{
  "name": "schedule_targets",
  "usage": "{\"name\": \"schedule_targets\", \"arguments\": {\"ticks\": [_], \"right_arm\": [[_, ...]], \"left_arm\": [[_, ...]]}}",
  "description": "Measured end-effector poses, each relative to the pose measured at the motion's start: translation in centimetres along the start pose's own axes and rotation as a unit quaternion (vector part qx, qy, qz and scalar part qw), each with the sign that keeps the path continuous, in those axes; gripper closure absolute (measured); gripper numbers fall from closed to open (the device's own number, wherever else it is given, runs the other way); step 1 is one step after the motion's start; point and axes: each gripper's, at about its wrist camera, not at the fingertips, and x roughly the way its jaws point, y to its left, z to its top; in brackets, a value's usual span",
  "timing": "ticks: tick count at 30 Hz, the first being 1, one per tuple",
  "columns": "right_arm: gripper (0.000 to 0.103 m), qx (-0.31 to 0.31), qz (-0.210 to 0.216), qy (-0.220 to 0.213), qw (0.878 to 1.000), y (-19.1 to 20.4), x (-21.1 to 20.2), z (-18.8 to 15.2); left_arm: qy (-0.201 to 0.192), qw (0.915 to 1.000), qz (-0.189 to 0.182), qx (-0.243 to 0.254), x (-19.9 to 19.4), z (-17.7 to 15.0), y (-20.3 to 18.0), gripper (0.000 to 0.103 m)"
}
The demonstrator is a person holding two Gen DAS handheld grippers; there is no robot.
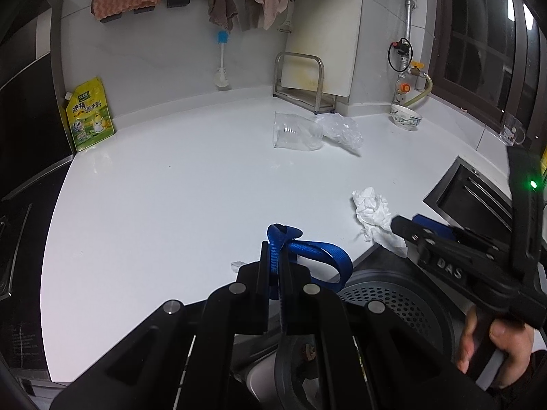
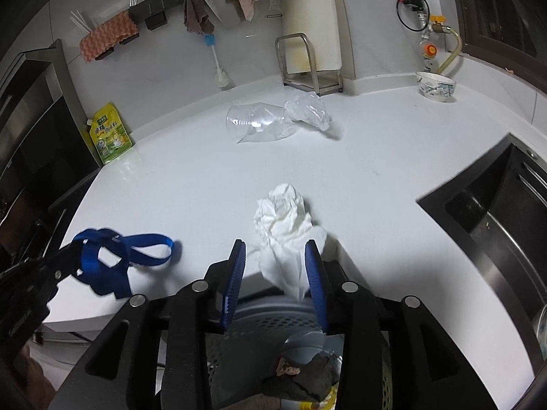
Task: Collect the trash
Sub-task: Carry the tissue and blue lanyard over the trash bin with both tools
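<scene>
My left gripper [image 1: 275, 253] is shut on a blue strap [image 1: 318, 253] and holds it above the front edge of the white counter; the strap also shows in the right wrist view [image 2: 119, 256]. My right gripper [image 2: 275, 249] is open, with its blue pads either side of a crumpled white tissue [image 2: 283, 225] that lies at the counter's front edge and hangs over it. That tissue shows in the left wrist view too [image 1: 372, 215]. A perforated grey bin [image 2: 273, 335] with trash in it stands below the counter edge. A clear plastic cup [image 2: 256, 123] lies on its side next to a crumpled clear bag [image 2: 309, 107].
A yellow-green pouch [image 2: 109, 133] leans on the wall at the left. A metal rack [image 2: 307, 65] with a cutting board stands at the back. A patterned bowl [image 2: 436, 86] sits at the back right. A dark sink [image 2: 495, 212] is at the right.
</scene>
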Motion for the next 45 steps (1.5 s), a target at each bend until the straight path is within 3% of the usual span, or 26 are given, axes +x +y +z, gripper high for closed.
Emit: {"name": "schedule_targets", "arguments": {"ticks": [11,14,20,30,39,45], "right_arm": [[0.063,-0.038,-0.040,0.037,0.998,1.2,5.2,1.4],[0.087,-0.044,-0.039,0.045,0.997,1.5,5.6,1.1],[0.092,-0.025,-0.016,0.028,0.999,1.2,3.2,0.4],[0.092,0.013,0.000,0.005,1.000,0.2,-3.9,-5.1],[0.092,0.061,-0.026,0.053,0.996,-2.4,-5.9,-13.3],[0.092,0.075,-0.027,0.057,0.995,-3.0,-6.6,-14.7]], "left_arm": [[0.004,0.9999,-0.003,-0.011,0.6,0.1,0.5,0.098],[0.003,0.9999,-0.003,-0.014,0.5,0.2,0.7,0.098],[0.002,0.9999,-0.012,-0.012,0.0,0.0,0.3,0.098],[0.004,0.9988,-0.047,0.014,-1.7,-1.7,-1.9,0.098],[0.033,0.9943,-0.084,0.057,-2.0,-5.5,-5.7,0.098],[0.065,0.9908,-0.089,0.079,-0.7,-7.4,-7.1,0.098]]}}
